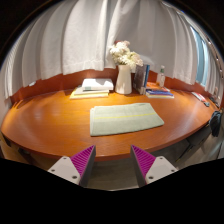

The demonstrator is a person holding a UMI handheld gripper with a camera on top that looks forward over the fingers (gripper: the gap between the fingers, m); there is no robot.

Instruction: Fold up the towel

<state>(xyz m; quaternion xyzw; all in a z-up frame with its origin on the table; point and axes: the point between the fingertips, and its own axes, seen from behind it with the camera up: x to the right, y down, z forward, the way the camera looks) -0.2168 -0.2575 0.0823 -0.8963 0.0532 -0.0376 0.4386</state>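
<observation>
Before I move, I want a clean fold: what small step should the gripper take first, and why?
Probably ease the gripper forward and down toward the near edge of the towel. The towel lies flat on the table, beyond the open fingers, and nothing is held yet. The vase and books stand well behind it, so the approach looks free.

Rounded glossy brown wooden desk (50, 125) carries pale green folded towel (126, 118) at centre, open book (93, 87), white vase with flowers (124, 78), stacked books (158, 92) along far edge
</observation>
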